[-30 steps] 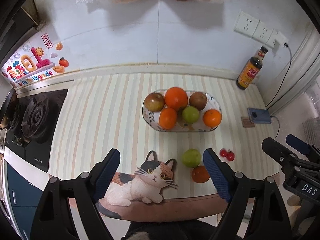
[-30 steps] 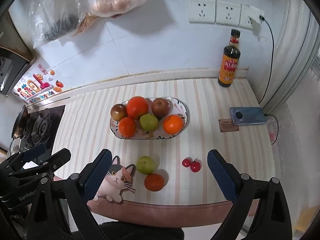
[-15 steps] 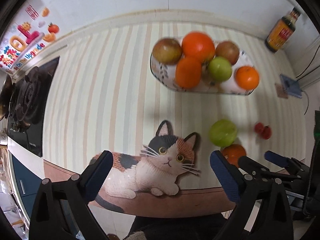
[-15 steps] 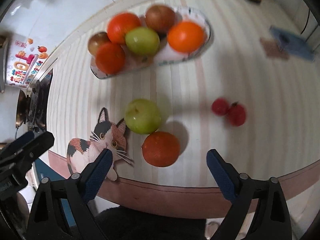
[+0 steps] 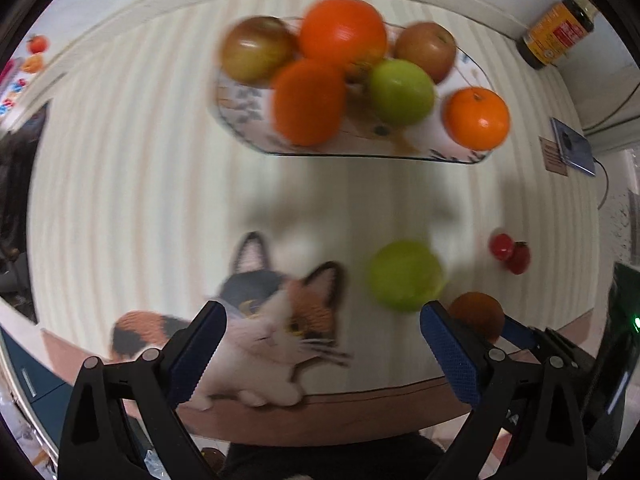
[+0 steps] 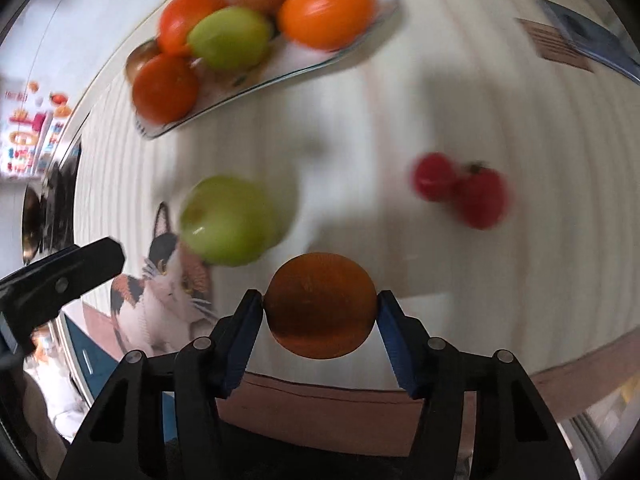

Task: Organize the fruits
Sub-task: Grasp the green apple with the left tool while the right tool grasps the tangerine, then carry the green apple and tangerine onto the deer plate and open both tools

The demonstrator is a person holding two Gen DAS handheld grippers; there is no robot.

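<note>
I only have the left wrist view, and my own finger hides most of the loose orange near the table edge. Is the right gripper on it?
Observer: Yes. The orange sits between the right gripper pads, which touch both its sides; the jaws are closing.
Operator: Anything else caught between them?
Observer: No. The green apple lies beyond the left pad, outside the jaws.
Operator: And the small red fruits?
Observer: The small red fruits lie farther out to the right, away from the gripper.

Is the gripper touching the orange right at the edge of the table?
Touching. In the right wrist view both fingers of the right gripper sit against the sides of the orange, no gap showing, and the jaws are closing on it.
</note>
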